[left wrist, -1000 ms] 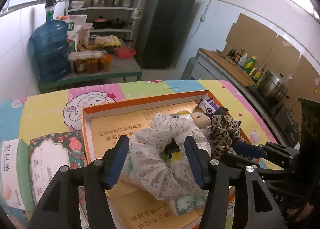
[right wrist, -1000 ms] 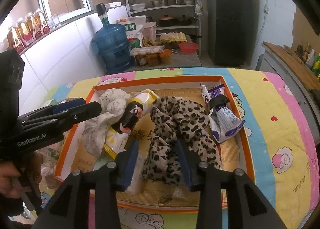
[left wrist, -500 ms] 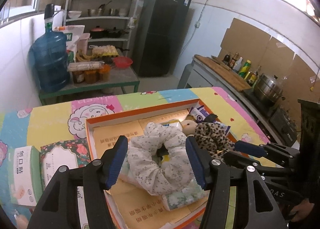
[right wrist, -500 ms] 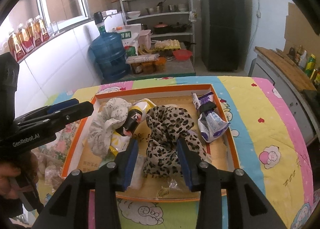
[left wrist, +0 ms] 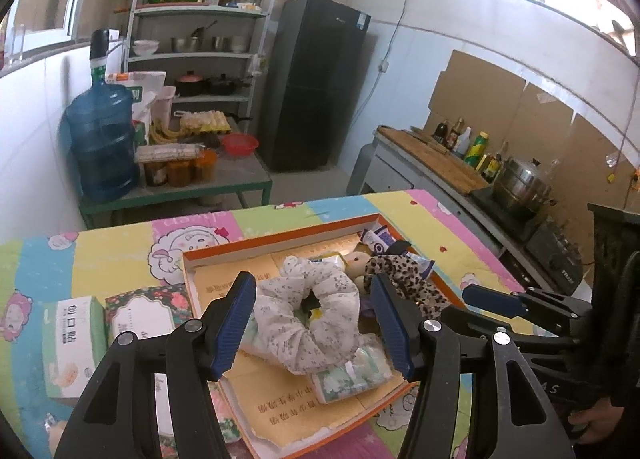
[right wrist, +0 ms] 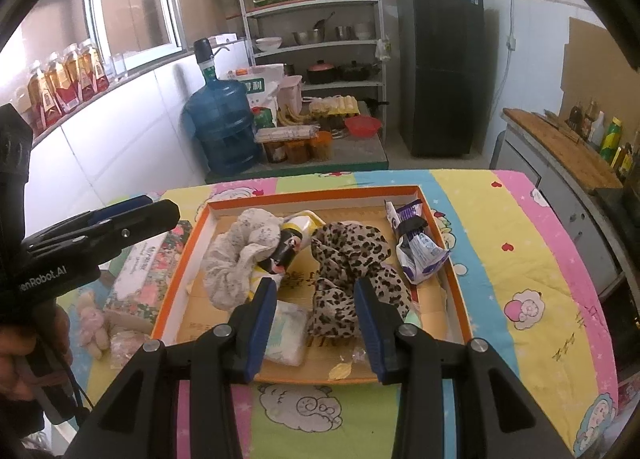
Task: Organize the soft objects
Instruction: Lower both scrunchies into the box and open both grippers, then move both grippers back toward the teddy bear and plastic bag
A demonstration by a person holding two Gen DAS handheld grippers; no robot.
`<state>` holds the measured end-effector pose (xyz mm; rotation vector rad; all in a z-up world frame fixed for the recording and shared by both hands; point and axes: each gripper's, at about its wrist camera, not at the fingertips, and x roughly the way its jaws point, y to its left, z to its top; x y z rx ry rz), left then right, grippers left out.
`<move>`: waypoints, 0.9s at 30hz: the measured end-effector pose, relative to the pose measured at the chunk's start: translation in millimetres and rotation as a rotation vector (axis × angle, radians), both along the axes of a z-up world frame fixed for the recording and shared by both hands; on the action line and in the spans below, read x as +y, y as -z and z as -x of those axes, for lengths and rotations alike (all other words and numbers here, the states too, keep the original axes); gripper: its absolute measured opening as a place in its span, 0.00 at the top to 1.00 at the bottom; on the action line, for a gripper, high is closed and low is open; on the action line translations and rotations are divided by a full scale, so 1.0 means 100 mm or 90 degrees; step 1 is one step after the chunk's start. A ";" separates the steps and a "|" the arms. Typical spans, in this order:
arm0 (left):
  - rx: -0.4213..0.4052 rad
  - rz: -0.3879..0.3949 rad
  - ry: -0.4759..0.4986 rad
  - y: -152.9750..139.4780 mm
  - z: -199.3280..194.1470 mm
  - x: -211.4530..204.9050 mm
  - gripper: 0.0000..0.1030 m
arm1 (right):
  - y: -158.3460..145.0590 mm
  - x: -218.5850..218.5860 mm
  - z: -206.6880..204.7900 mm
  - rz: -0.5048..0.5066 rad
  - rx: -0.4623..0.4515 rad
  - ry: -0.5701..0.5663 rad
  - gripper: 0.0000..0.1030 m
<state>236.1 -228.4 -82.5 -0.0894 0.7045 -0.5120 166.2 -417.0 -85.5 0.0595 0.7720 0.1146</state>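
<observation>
Left wrist view: left gripper (left wrist: 314,325) spread, empty, above white floral scrunchie (left wrist: 308,323) in orange tray (left wrist: 280,241). Right gripper (right wrist: 316,321) parted, empty, over leopard scrunchie (right wrist: 352,271); soft items grouped in tray, likely for sorting.

Both grippers (left wrist: 312,323) (right wrist: 316,323) have drawn back from the tray (right wrist: 448,259).

The white scrunchie (left wrist: 308,323) is gathered, matt printed cloth; the leopard scrunchie (right wrist: 352,271) is matt patterned cloth. The tray (right wrist: 320,195) is orange-edged cardboard lined with printed paper. The purple packet (right wrist: 420,251) is glossy crinkled plastic film. The tablecloth (right wrist: 500,259) is printed cloth.
</observation>
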 end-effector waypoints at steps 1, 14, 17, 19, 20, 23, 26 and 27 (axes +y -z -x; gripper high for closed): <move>-0.002 0.002 0.001 -0.02 0.02 0.01 0.40 | -0.02 0.02 0.02 0.001 -0.003 0.000 0.61; -0.049 0.014 0.011 -0.35 0.30 0.25 0.40 | -0.35 0.22 0.26 0.017 -0.046 -0.004 0.61; -0.060 0.010 0.006 -0.42 0.38 0.35 0.40 | -0.42 0.31 0.31 0.019 -0.053 -0.010 0.61; -0.066 0.008 -0.001 -0.46 0.42 0.43 0.40 | -0.45 0.37 0.35 0.021 -0.058 -0.017 0.61; -0.068 0.008 -0.006 -0.47 0.45 0.48 0.40 | -0.46 0.40 0.36 0.022 -0.059 -0.020 0.61; -0.069 0.004 -0.018 -0.48 0.52 0.62 0.40 | -0.48 0.50 0.39 0.023 -0.061 -0.030 0.61; -0.068 0.001 -0.033 -0.49 0.56 0.76 0.40 | -0.49 0.59 0.40 0.019 -0.061 -0.042 0.61; -0.068 0.001 -0.037 -0.49 0.57 0.80 0.40 | -0.49 0.62 0.40 0.019 -0.061 -0.045 0.61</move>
